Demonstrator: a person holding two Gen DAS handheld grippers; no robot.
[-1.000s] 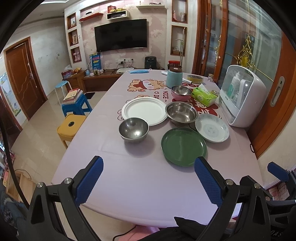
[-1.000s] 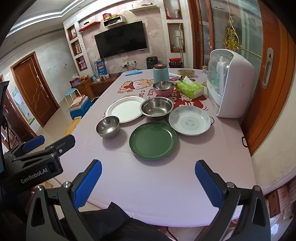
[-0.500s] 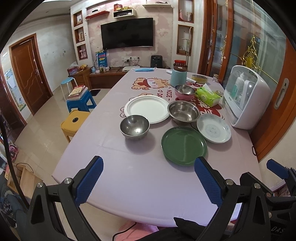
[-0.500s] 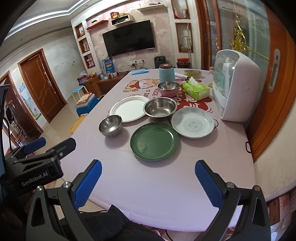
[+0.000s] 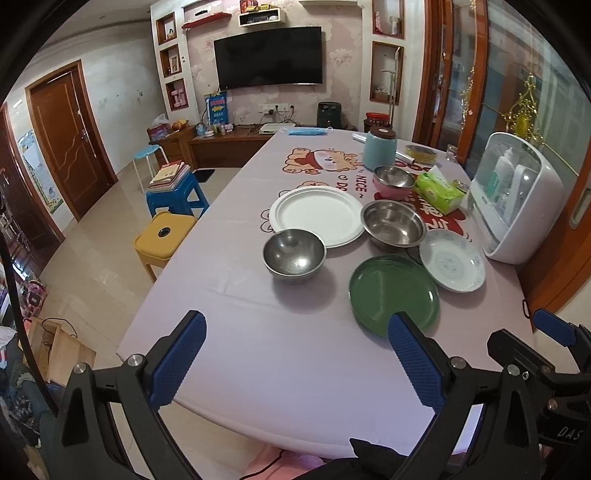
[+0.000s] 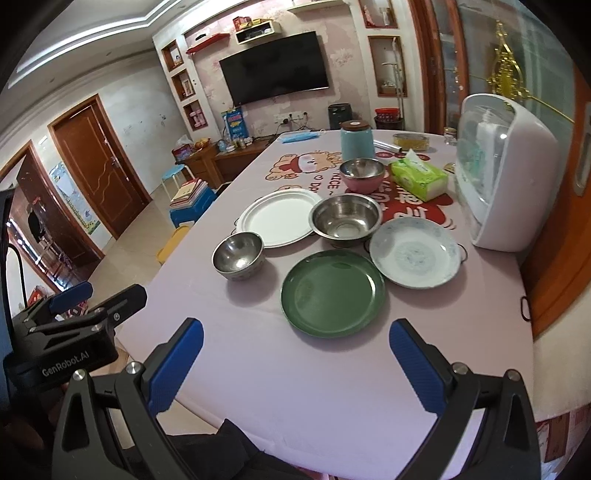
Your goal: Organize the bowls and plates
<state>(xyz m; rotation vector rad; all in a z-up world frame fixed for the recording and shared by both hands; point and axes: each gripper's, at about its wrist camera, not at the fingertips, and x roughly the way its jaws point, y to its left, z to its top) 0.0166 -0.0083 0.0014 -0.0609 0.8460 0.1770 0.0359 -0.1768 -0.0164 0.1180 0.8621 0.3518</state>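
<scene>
- Left tongs [image 5: 295, 354] wide open, empty, over the surface [image 5: 295, 354].
- Right tongs [image 6: 295, 354] likewise gaping, empty, near green plate [image 6: 332, 291].

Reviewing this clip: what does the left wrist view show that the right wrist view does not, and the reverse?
Only the left wrist view: the whole yellow stool and the wooden crate on the floor.

Only the right wrist view: the ceiling moulding, and the left hand-held gripper seen from the side.

Both: the green plate, white plate, patterned plate, three metal bowls, tissue pack, and open fingers.
</scene>
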